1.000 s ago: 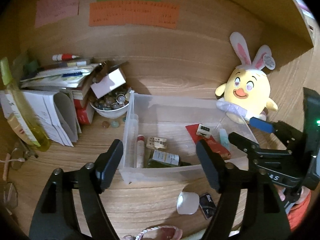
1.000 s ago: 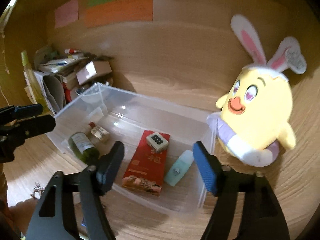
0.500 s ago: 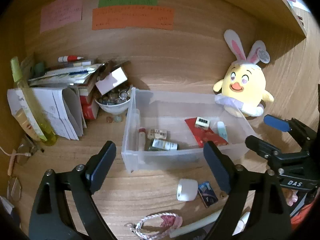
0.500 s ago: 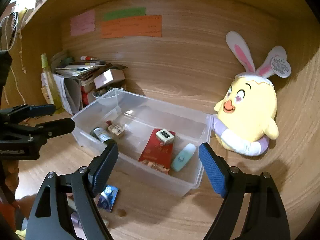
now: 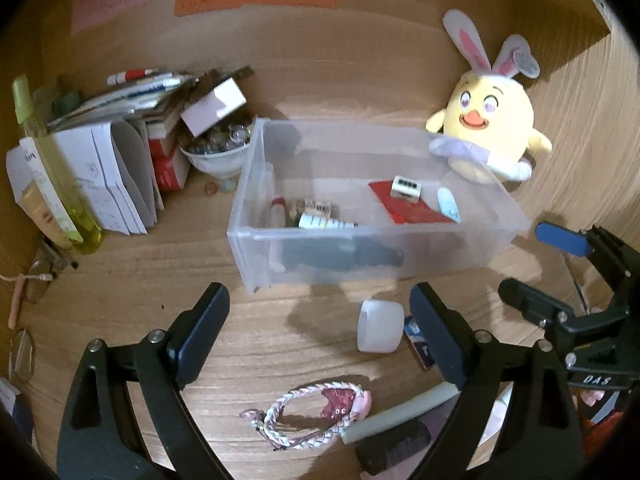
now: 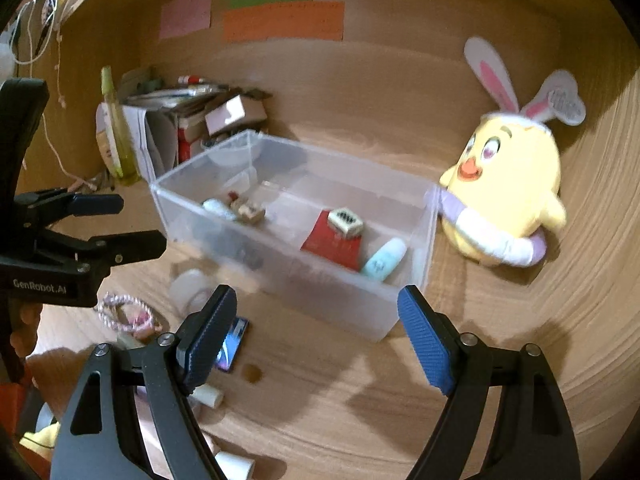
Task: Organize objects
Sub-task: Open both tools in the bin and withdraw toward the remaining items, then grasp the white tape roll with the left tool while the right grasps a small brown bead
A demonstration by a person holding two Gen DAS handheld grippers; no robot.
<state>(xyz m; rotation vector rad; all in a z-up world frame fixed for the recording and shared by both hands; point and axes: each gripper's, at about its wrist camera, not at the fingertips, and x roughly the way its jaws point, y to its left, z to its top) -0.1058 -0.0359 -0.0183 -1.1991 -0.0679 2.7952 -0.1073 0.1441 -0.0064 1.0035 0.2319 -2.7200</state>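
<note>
A clear plastic bin (image 5: 256, 236) stands on the wooden desk. It holds a red packet (image 5: 404, 208), a white block (image 5: 406, 187), a pale blue tube (image 5: 447, 204) and small bottles (image 5: 320, 222). In front of the bin lie a white cap (image 5: 380, 332), a dark card (image 5: 420, 344), a braided bracelet (image 5: 316, 412) and a white stick (image 5: 400, 412). My left gripper (image 5: 318, 308) hangs open over the cap and bracelet, holding nothing. My right gripper (image 6: 318, 308) stands open and empty before the bin's near right corner (image 6: 384, 320).
A yellow plush chick (image 5: 488, 136) leans at the bin's right end. At the left are stacked papers and books (image 5: 116, 160), a bowl of small things (image 5: 218, 152), a yellow-green spray bottle (image 5: 52, 168) and glasses (image 5: 36, 276). Wooden walls close the back and right.
Both grippers have drawn back from the bin toward the desk's front, and their jaws stand wider. The cap, card and bracelet have come fully into view.
</note>
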